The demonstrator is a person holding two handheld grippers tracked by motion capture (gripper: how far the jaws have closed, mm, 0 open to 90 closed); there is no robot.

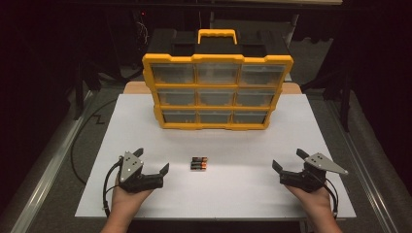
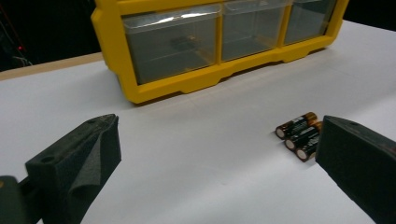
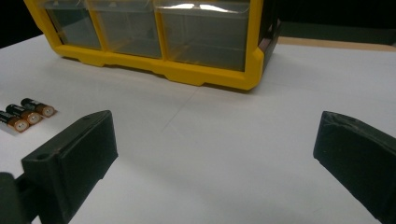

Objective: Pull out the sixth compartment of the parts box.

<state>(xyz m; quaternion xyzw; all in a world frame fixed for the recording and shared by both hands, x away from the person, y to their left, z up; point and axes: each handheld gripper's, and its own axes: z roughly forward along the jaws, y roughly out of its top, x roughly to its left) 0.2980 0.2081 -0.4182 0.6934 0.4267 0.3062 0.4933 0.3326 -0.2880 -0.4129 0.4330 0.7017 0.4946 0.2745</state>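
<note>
Three black and copper batteries (image 1: 199,163) lie side by side on the white table top (image 1: 243,184), near its middle front. In the left gripper view the batteries (image 2: 299,133) sit just past my right-hand jaw; in the right gripper view the batteries (image 3: 25,114) lie far left. My left gripper (image 1: 151,160) rests at the front left, open, with nothing between its jaws. My right gripper (image 1: 287,160) rests at the front right, open and empty too. A yellow and black organizer case (image 1: 217,90) with clear drawers stands upright at the back.
The case's drawers (image 2: 170,44) face me, and a small dark item shows inside one. A black cable (image 1: 80,145) runs off the table's left side. Dark surroundings and metal rails (image 1: 43,160) flank the table.
</note>
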